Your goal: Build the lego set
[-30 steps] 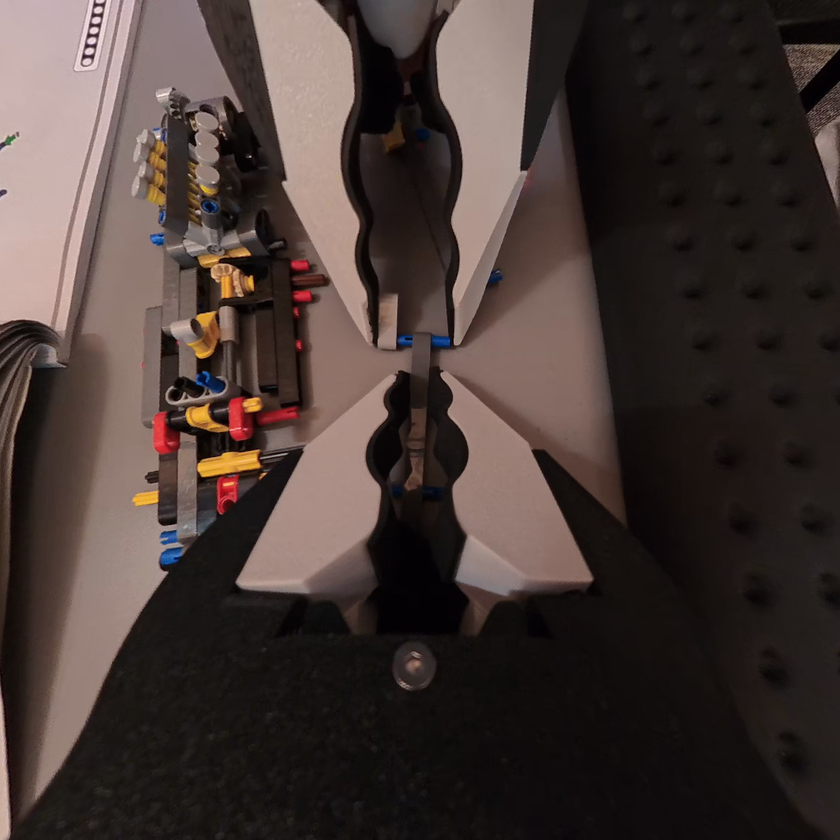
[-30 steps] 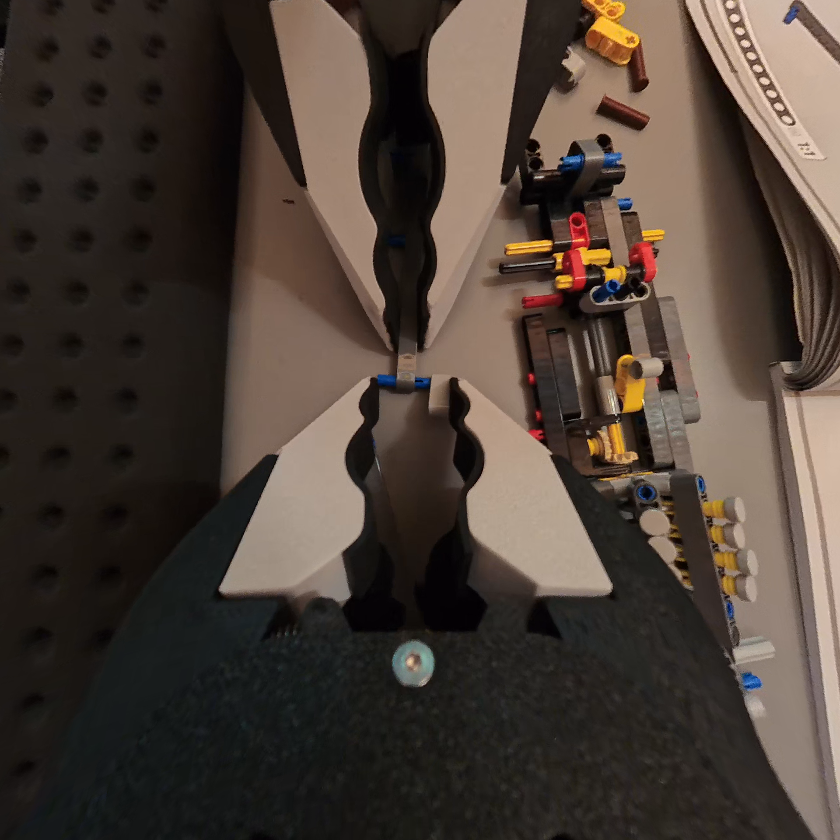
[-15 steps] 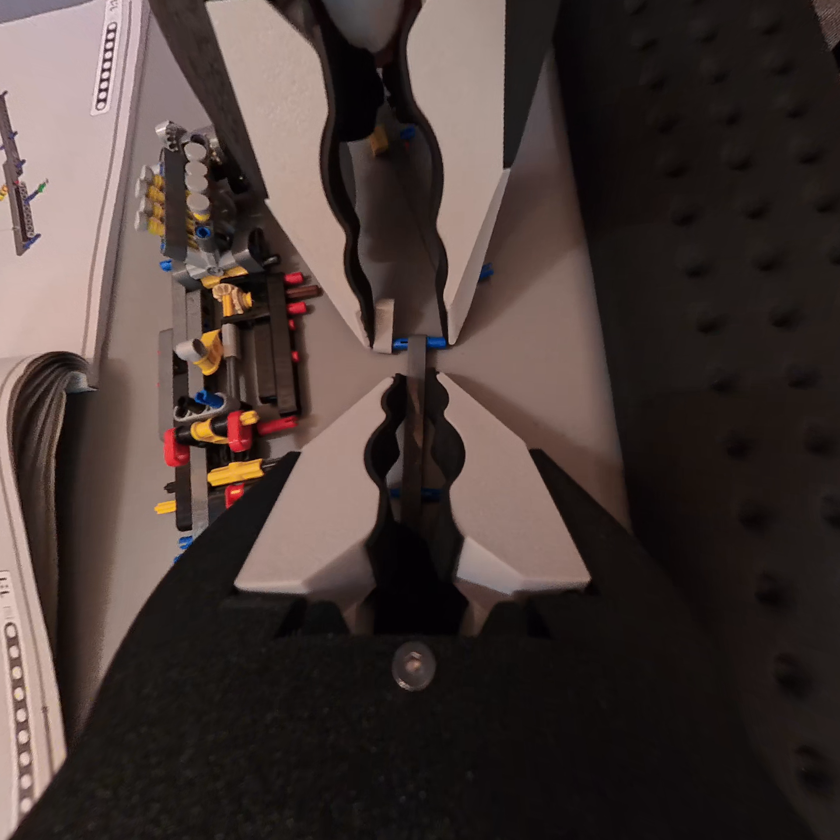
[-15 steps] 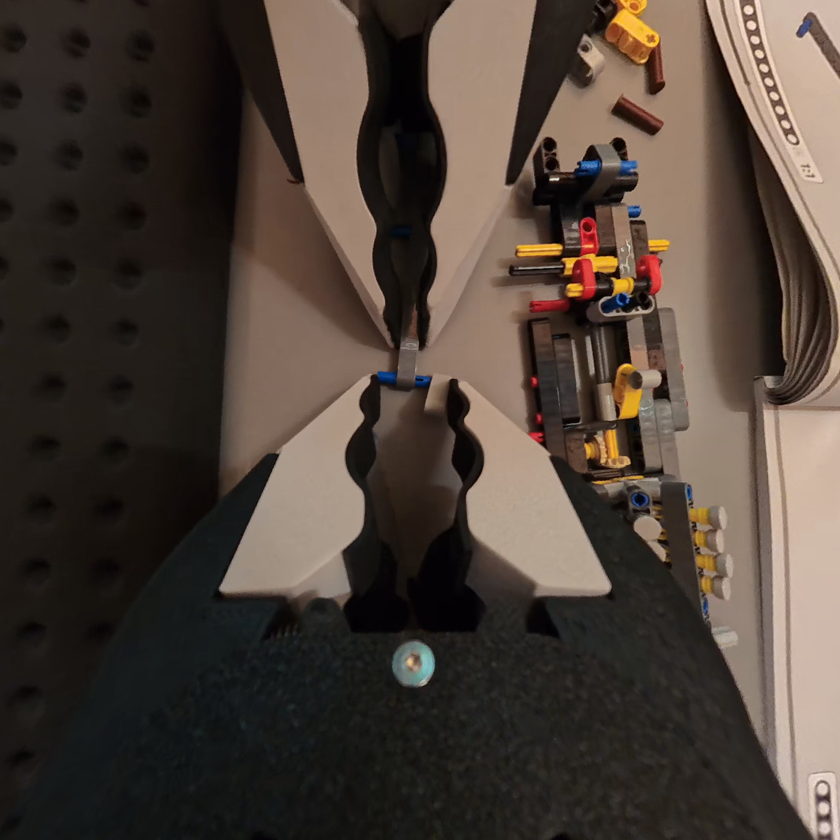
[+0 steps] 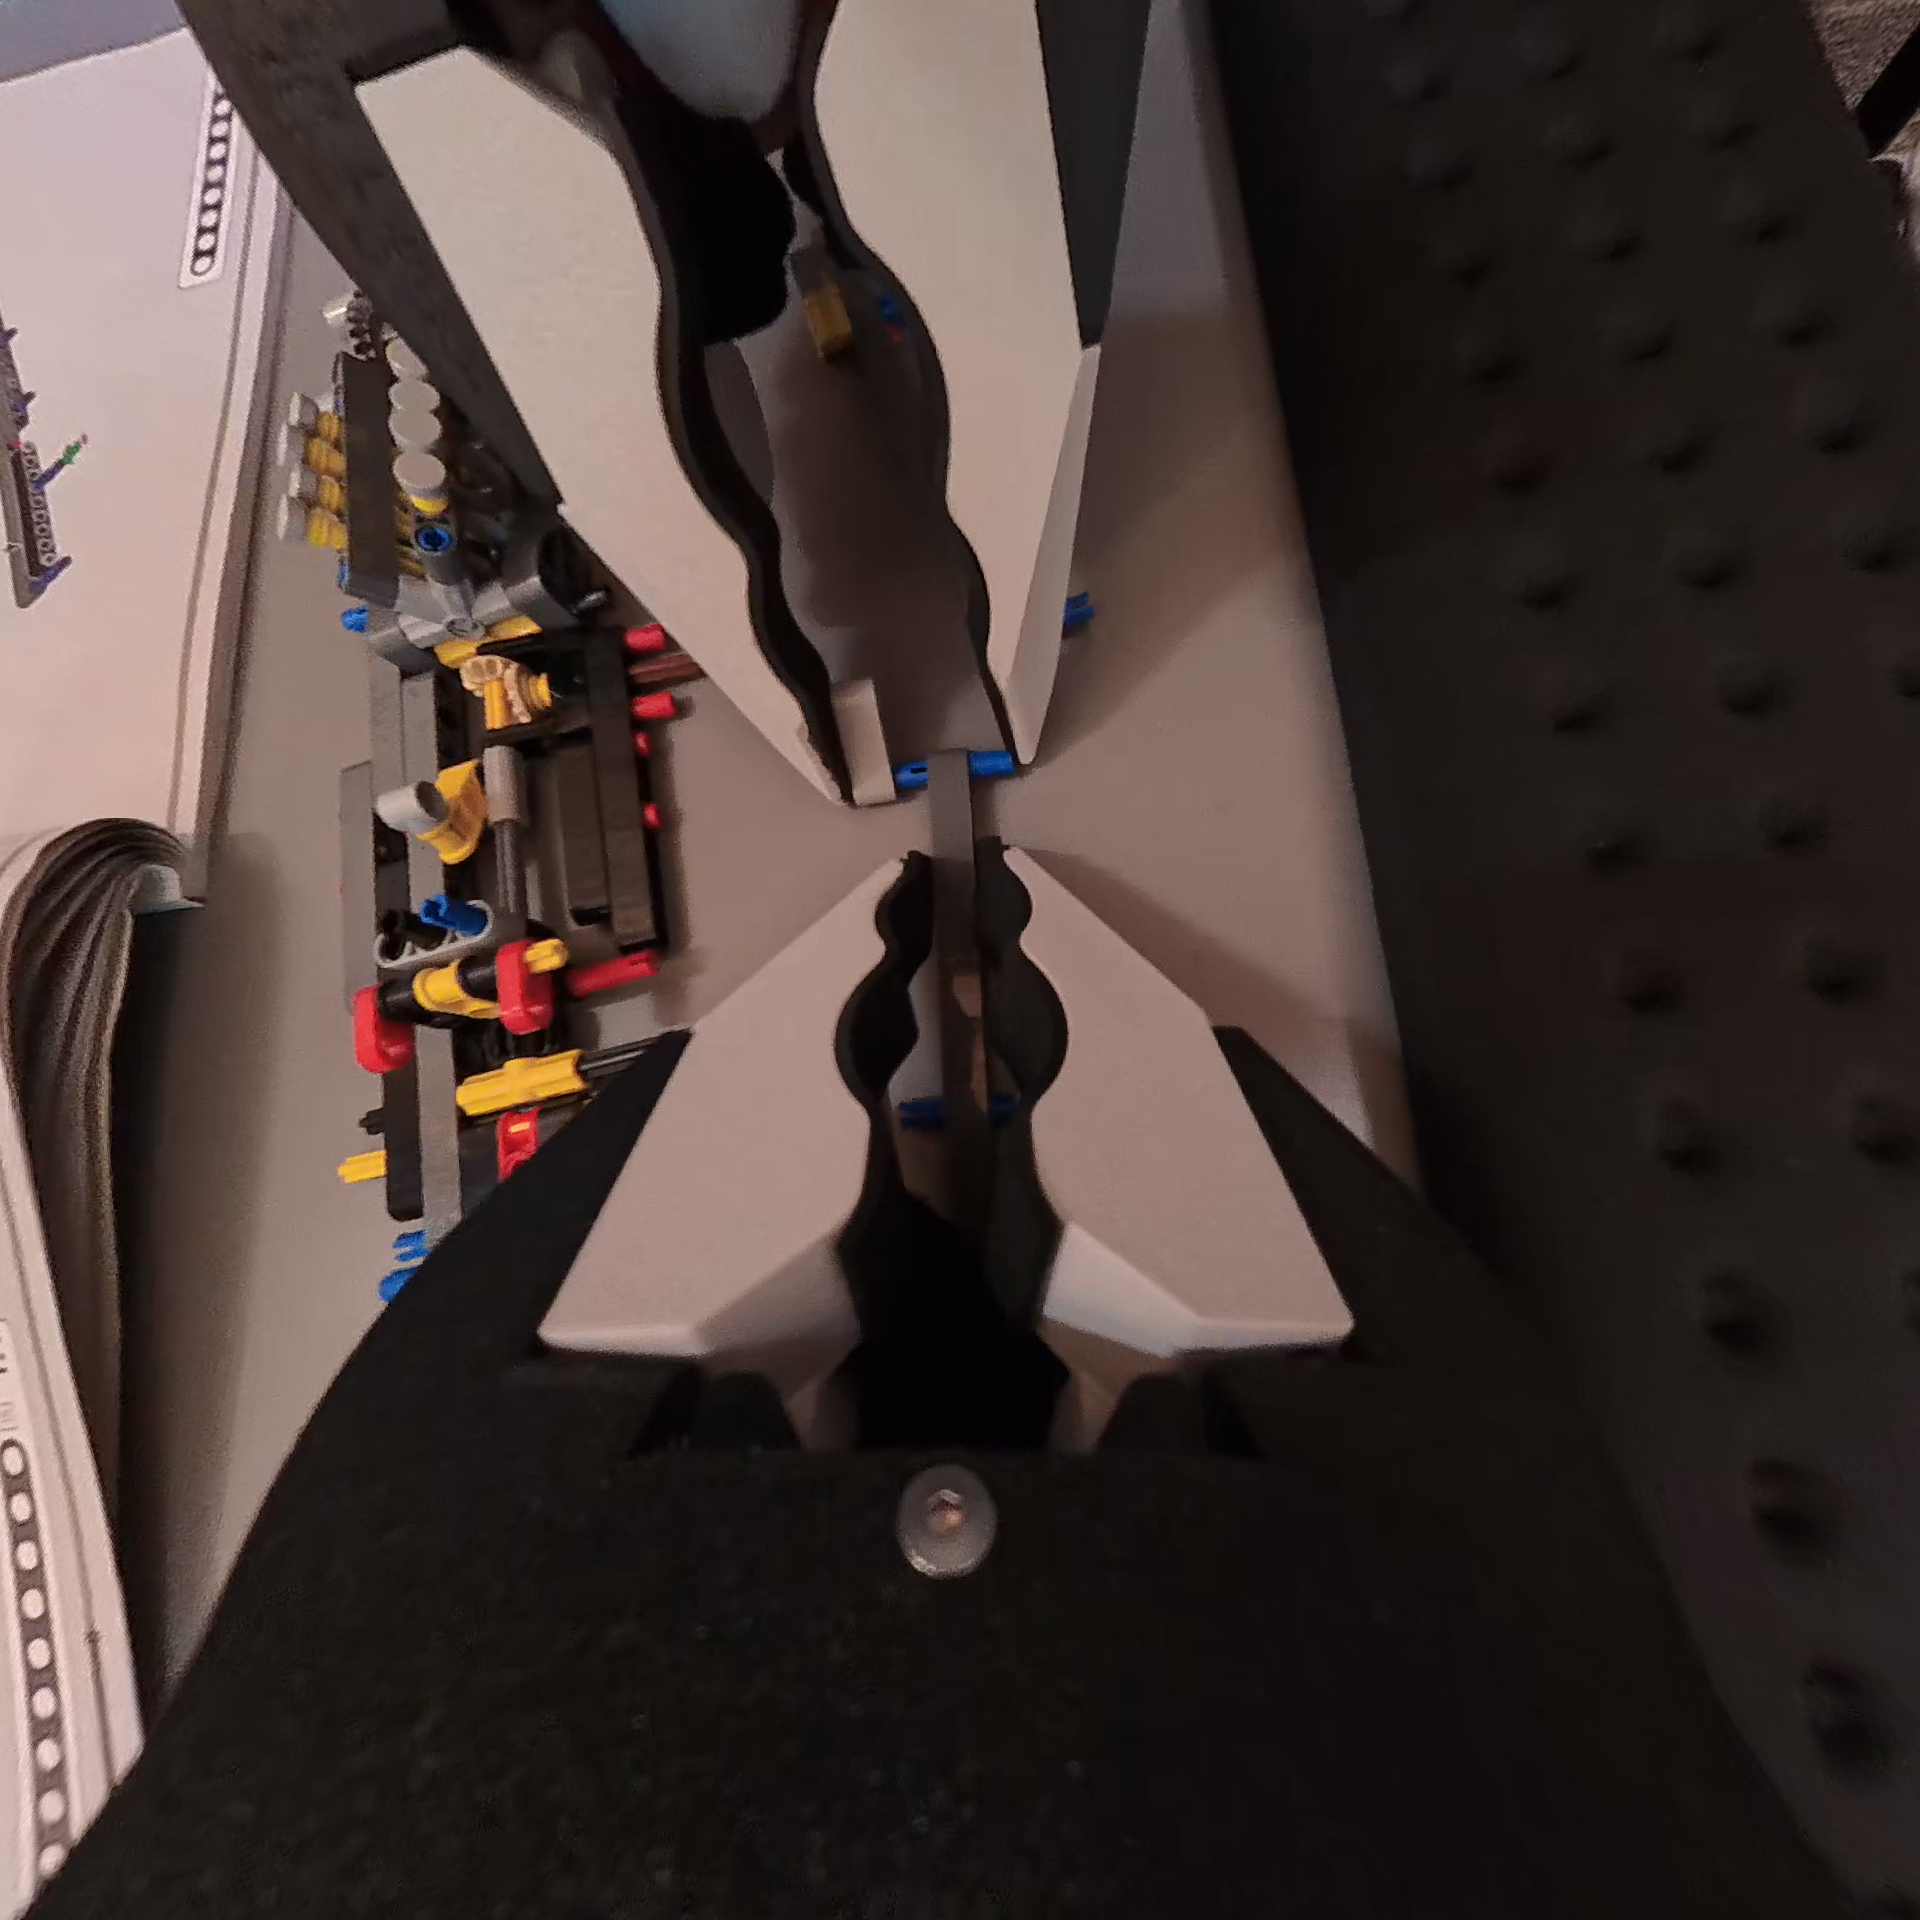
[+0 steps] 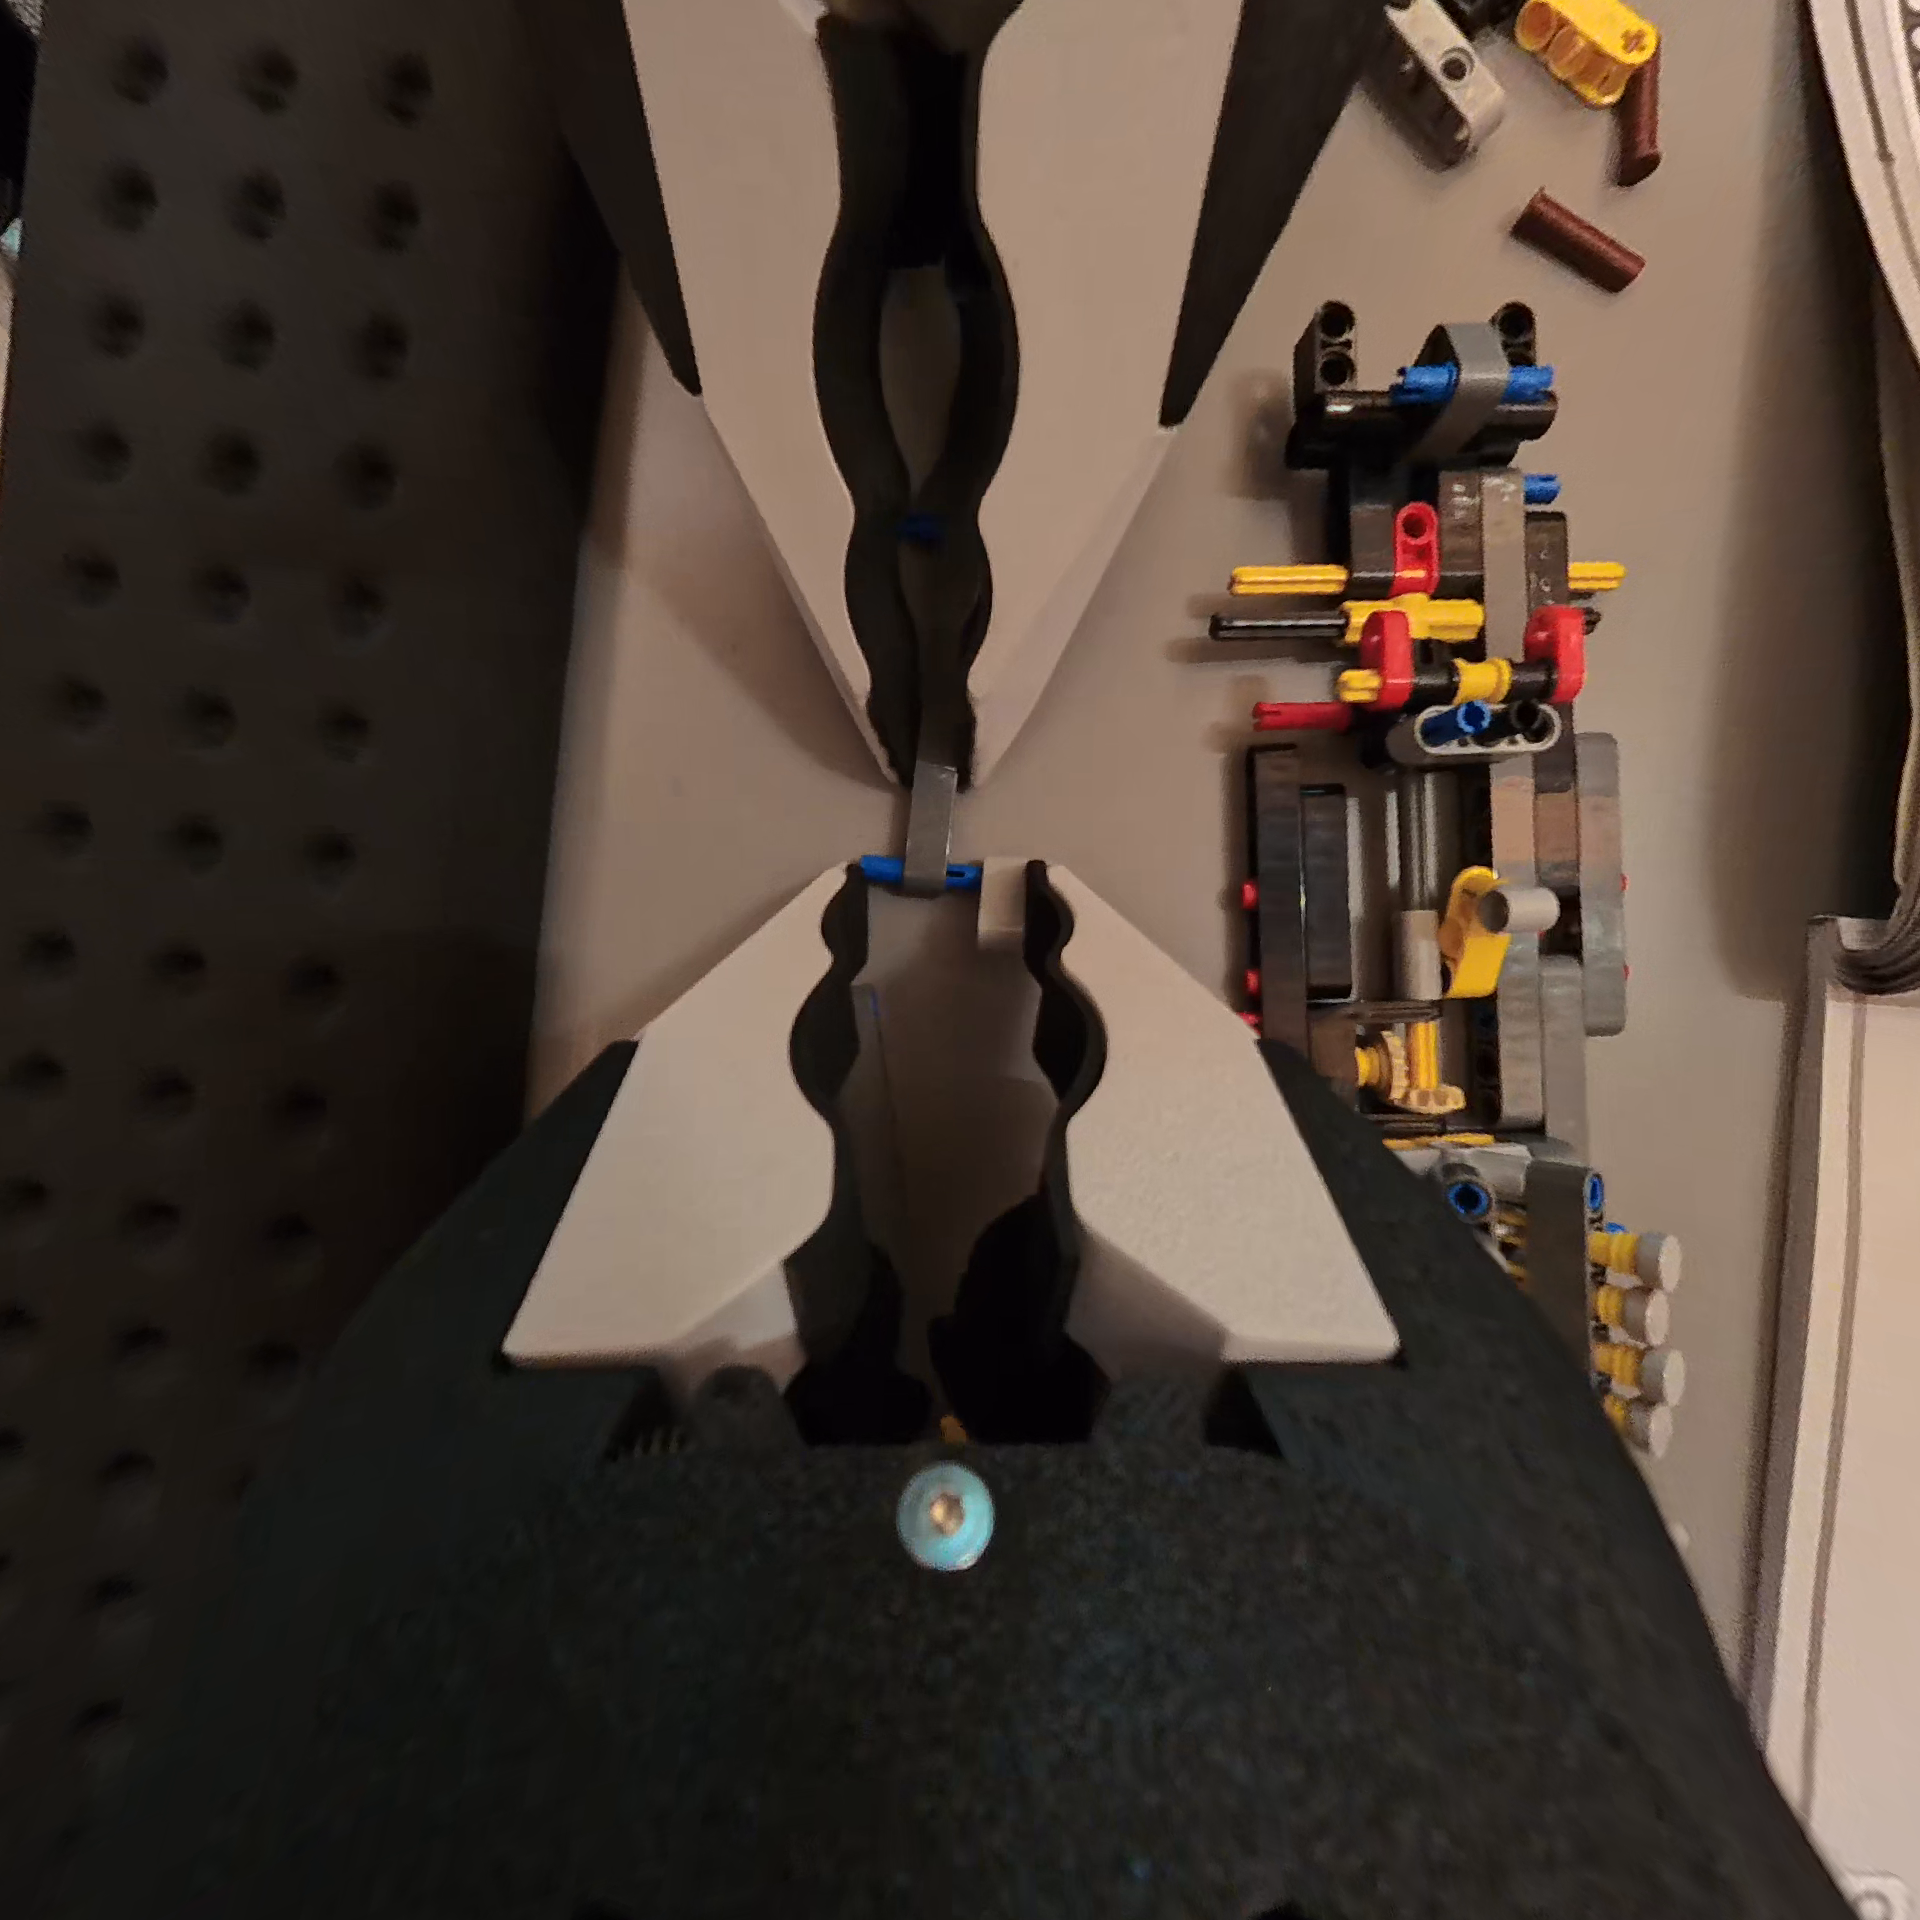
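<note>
The two grippers meet tip to tip over the pale tabletop (image 5: 1195, 727), each pointing straight at the other. The left gripper (image 5: 954, 857) has its jaws clenched on a thin dark grey beam (image 5: 951, 805) held edge-on, which juts a little beyond its fingertips. A blue pin (image 5: 951, 769) runs crosswise through the beam's free end. The right gripper (image 6: 940, 873) stands spread apart, its two fingertips either side of that pin, with a small light grey piece (image 6: 1000, 899) against the inner face of one finger. The partly built lego model (image 6: 1455, 831), black and grey with yellow, red and blue parts, lies flat on the tabletop beside the grippers, between them and the instruction booklets (image 5: 62, 1039) at the table's edge.
</note>
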Demonstrator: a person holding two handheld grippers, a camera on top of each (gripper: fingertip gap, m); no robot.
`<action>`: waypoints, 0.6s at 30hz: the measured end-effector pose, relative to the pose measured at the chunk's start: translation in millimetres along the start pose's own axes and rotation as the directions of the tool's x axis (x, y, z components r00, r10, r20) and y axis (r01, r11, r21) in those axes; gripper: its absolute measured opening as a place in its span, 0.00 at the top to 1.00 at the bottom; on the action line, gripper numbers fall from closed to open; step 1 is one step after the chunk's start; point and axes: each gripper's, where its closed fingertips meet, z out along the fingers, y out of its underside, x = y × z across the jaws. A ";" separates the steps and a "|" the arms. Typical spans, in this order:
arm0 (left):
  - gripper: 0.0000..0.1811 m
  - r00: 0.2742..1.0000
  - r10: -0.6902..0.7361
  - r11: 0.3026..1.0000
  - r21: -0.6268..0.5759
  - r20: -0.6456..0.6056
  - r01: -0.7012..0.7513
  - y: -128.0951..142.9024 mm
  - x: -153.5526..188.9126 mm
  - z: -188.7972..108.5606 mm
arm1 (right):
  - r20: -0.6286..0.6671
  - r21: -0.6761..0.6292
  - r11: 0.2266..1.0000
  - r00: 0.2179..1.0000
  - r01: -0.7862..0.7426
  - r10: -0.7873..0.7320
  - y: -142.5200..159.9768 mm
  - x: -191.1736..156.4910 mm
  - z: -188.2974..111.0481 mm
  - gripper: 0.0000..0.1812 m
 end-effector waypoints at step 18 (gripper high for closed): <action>0.96 0.999 -0.040 0.999 0.004 0.011 0.040 -2.7 1.0 2.9 | -0.048 0.068 0.994 0.995 -0.088 0.092 1.9 -1.8 -2.0 0.84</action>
